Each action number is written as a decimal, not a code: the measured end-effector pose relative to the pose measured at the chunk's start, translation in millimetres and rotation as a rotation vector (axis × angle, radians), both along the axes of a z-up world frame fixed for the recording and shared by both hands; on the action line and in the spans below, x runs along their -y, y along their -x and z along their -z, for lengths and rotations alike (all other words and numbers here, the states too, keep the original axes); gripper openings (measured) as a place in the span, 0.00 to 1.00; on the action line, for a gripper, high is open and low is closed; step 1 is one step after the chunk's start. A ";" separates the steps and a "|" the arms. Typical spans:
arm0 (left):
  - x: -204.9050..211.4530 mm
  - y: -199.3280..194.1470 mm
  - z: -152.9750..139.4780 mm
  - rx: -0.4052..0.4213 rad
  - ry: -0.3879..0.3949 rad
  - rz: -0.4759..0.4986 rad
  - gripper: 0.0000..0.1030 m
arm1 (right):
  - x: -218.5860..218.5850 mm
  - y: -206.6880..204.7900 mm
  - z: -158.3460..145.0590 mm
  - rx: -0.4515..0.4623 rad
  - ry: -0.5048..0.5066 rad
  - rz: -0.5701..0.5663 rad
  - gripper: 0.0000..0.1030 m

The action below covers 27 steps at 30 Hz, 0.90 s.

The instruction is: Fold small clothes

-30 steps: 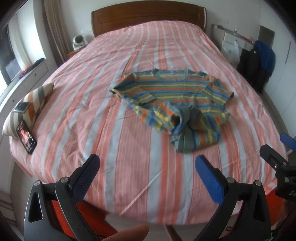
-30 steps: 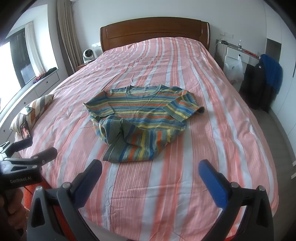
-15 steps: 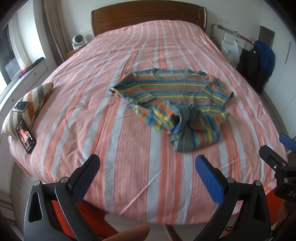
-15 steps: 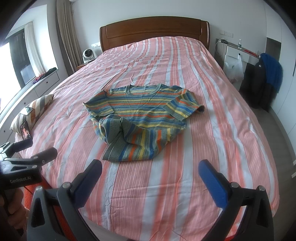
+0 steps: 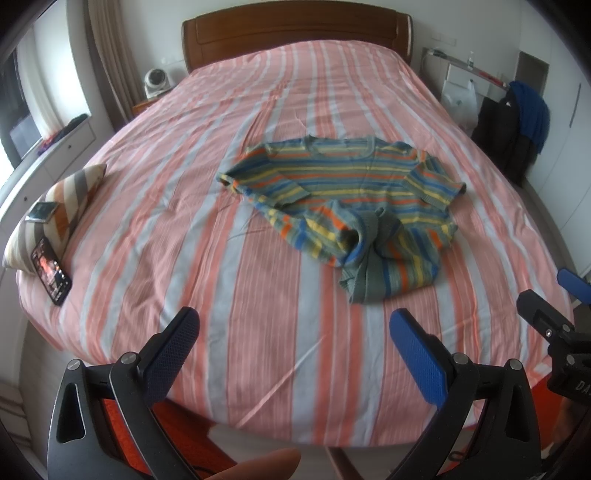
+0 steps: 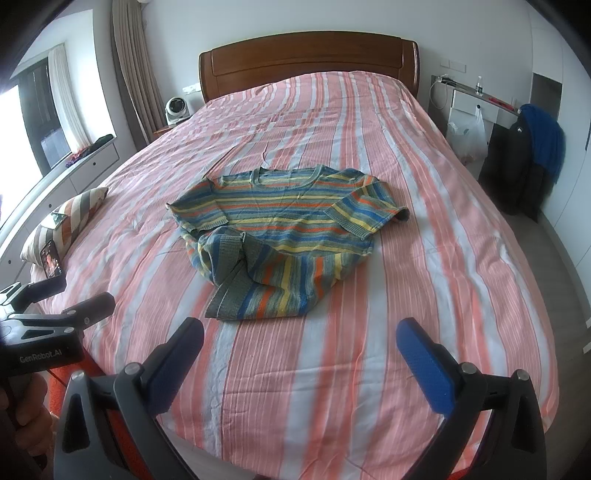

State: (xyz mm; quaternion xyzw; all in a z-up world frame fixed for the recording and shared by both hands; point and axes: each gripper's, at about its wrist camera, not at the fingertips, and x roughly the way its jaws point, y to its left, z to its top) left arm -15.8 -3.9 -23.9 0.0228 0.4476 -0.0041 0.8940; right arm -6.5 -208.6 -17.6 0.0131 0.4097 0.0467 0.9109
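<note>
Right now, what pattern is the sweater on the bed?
Multicolour stripes on the sweater: blue, yellow, orange, grey-green. Clearest in the right wrist view.

Bedroom was pretty ordinary: a big bed [image 6: 424, 221] under a pink, white and grey striped cover, with a dark wooden headboard [image 6: 308, 61] against a plain white wall [image 6: 295, 18]. Brownish curtains [image 6: 135, 70] hung at the left next to a bright window [image 6: 33, 110], and daylight came in from that side. A small white fan [image 6: 176, 109] sat on the nightstand by the headboard. A striped cushion [image 5: 70, 199] and a phone [image 5: 51, 271] lay at the bed's left edge. On the right, dark and blue clothes [image 6: 532, 162] were draped near a white plastic bag [image 6: 467, 134].
</note>
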 end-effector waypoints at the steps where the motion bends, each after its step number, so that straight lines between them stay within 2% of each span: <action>1: 0.0 0.1 0.0 0.000 0.000 0.000 1.00 | 0.1 0.1 0.0 0.001 -0.001 0.000 1.00; 8: -0.9 0.6 -0.4 0.002 0.002 -0.011 1.00 | 1.0 -1.3 -2.0 -0.003 -0.005 0.009 1.00; 15: -22.6 -1.1 -2.2 0.015 0.051 -0.063 1.00 | 6.4 1.5 -11.4 0.029 -0.010 0.027 1.00; 21: -26.8 -2.3 -4.3 0.025 0.080 -0.033 1.00 | 11.2 -2.2 -6.6 0.016 -0.024 0.032 1.00; 24: -24.1 -2.1 -2.5 0.024 0.100 -0.001 1.00 | 10.2 -7.9 4.6 0.057 -0.042 -0.031 1.00; 27: -25.6 -2.9 0.8 0.005 0.117 0.008 1.00 | 0.1 -33.7 42.0 0.062 0.013 -0.140 1.00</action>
